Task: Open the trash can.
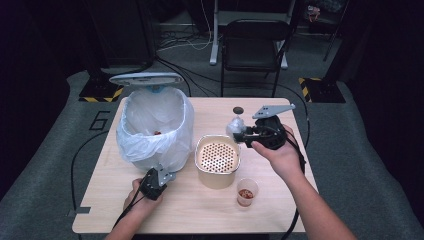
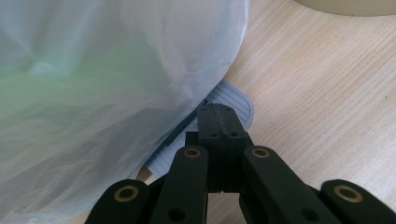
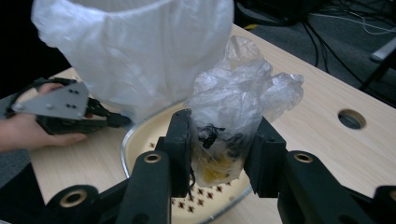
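I work on a light wooden table (image 1: 200,200) in a dark room with grey carpet; a black chair (image 1: 255,45) stands behind it. My right gripper (image 3: 219,149) is clenched on a crumpled clear plastic bag (image 3: 233,116) with dark and yellow scraps inside, held above the far rim of the perforated metal bowl (image 1: 217,160). The bag stands upright, its long axis vertical, loose top up. My left gripper (image 2: 219,140) has its jaws pressed together on nothing, tips on the grey pedal (image 2: 233,100) under the white-lined bin (image 1: 155,125), left of the bowl.

bright lit table (image 1: 280,210), dark surroundings, slightly soft focus
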A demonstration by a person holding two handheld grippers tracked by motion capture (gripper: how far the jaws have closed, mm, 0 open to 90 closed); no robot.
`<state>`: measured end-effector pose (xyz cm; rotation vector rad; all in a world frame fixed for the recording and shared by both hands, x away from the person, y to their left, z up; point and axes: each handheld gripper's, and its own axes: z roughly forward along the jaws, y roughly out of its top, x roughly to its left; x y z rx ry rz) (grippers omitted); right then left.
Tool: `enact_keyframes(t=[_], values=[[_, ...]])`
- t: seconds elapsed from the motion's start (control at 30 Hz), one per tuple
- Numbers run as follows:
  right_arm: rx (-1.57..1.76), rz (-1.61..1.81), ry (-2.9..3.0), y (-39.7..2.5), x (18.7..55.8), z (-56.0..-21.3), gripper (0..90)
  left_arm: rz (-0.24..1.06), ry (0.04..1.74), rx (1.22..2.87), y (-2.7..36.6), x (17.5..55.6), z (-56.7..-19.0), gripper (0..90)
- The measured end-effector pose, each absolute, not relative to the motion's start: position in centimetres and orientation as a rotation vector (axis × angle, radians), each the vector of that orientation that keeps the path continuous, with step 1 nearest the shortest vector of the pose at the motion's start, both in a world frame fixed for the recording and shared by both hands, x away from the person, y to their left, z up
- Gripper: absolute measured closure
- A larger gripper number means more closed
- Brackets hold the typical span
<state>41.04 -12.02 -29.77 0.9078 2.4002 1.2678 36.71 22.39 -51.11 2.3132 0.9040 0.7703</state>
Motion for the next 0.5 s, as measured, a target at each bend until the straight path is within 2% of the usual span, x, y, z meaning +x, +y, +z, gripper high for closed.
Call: enact_keyframes(t=[0.5], values=[[0.766, 1.332, 2.47, -6.0, 41.1, -25.5, 65.8, 0.775, 0.901, 2.309, 22.4, 36.8, -51.1, 90.0]])
